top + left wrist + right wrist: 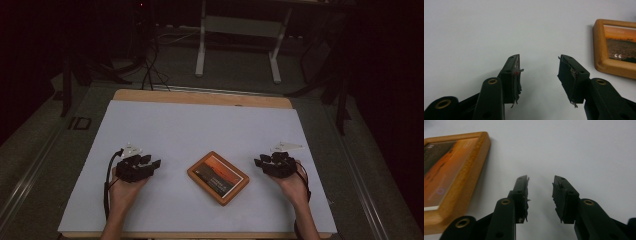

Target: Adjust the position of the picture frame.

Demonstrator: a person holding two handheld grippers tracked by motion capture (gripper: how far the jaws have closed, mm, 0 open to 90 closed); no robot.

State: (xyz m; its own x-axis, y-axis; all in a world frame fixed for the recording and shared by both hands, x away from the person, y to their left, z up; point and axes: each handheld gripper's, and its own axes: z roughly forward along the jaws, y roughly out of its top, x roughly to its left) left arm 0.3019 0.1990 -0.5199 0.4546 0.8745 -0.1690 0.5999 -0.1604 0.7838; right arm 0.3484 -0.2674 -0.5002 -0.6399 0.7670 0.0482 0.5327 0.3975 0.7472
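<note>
The counter [165, 125], covered in a pale sheet, carries one thing: a wooden picture frame [218, 177] lying flat, slightly toward 5 o'clock from its centre and turned askew. The left claw [156, 164] rests at the frame's 9 o'clock, jaws apart on nothing; the right claw [258, 162] sits at 3 o'clock, likewise apart and empty. The frame looks stiff and fairly light, with a probably fragile, slippery glazed face, so the raised wooden rim at opposite edges seems the safest hold.
</note>
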